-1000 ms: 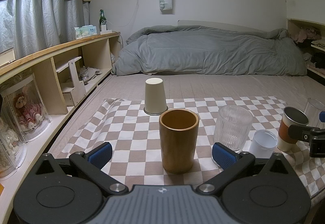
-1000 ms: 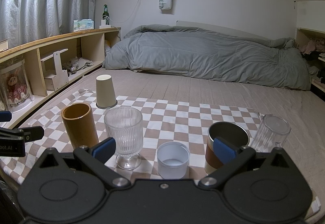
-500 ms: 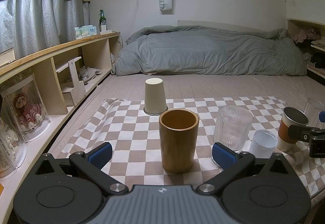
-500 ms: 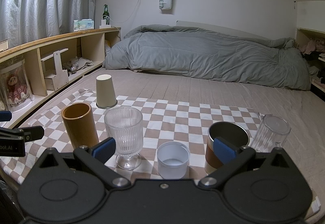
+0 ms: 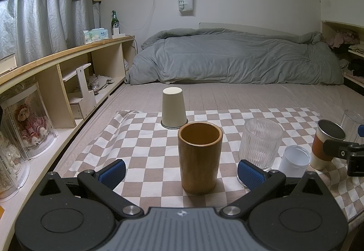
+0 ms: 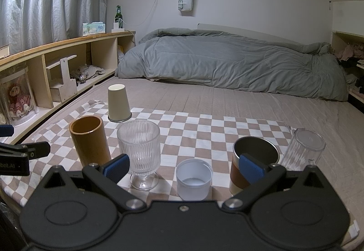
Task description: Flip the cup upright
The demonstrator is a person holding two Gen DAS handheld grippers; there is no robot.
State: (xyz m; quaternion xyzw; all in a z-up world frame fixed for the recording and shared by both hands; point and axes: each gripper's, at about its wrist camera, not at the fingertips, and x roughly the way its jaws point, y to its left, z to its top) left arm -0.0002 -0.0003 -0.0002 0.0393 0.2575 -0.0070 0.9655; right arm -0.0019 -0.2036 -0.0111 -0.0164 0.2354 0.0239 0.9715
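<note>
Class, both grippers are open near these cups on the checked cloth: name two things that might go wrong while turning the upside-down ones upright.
1. Reaching the upside-down paper cup, the left gripper may topple the brown cup directly before it.
2. The upside-down clear tumbler stands close to the metal cup; the right gripper might bump it.

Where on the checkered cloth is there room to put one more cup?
The widest bare stretch of the checkered cloth runs right of the upside-down cream paper cup and behind the steel cup with the brown sleeve. The near row is crowded: brown wooden cup, ribbed stemmed glass, small white plastic cup.
</note>
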